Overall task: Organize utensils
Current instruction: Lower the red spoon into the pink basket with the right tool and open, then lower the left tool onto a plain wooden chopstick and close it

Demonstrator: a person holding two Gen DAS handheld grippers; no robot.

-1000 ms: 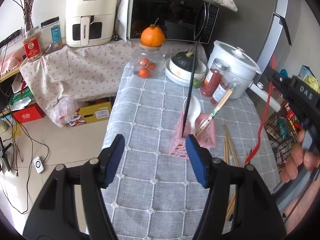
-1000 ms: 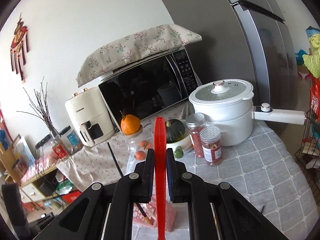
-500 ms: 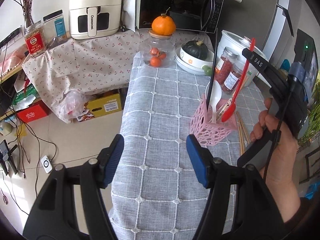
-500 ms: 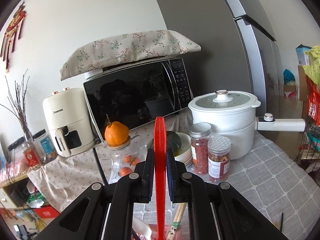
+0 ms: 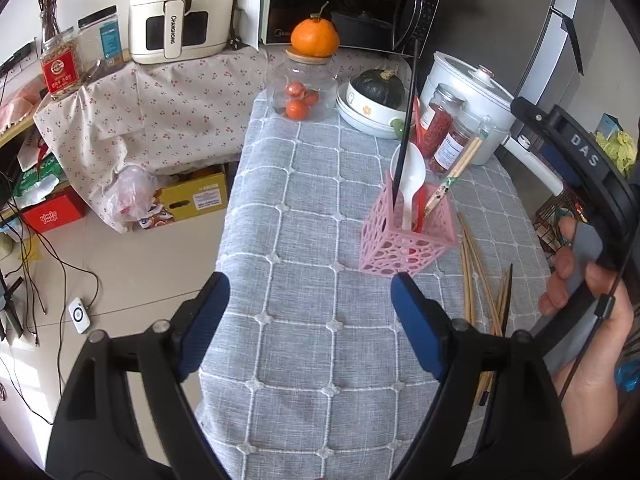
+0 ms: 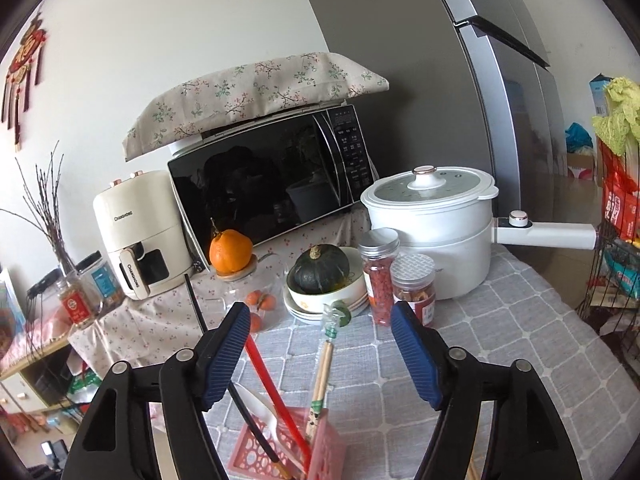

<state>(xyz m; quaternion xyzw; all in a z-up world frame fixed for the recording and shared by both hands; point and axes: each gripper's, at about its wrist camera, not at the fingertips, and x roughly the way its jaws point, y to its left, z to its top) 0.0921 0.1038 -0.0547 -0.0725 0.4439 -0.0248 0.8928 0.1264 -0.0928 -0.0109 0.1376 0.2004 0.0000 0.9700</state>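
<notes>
A pink perforated holder (image 5: pixel 408 240) stands on the grey checked tablecloth (image 5: pixel 304 200). In it are a black stick (image 5: pixel 406 120), a white spoon (image 5: pixel 412 172), a red utensil (image 5: pixel 419 208) and a wrapped chopstick pair (image 5: pixel 456 176). Several loose wooden chopsticks (image 5: pixel 472 280) lie to its right. My left gripper (image 5: pixel 308 284) hovers short of the holder, its jaws opening over bare cloth. My right gripper (image 6: pixel 320 312), held by a hand (image 5: pixel 580 320), is above the holder (image 6: pixel 288 456). Its jaws are opening, and the red utensil (image 6: pixel 268 380) leans free below the left pad.
Behind the holder stand two spice jars (image 5: pixel 440 128), a white electric pot (image 5: pixel 468 92), stacked bowls with a dark squash (image 5: pixel 380 88) and a glass jar of small oranges (image 5: pixel 302 84). The table's left edge (image 5: pixel 232 208) drops to the floor. A wire rack (image 6: pixel 616 280) stands at the right.
My right gripper came down over the holder and let go of the red utensil, which now stands in it; the jaws have spread wide. My left jaws have widened too.
</notes>
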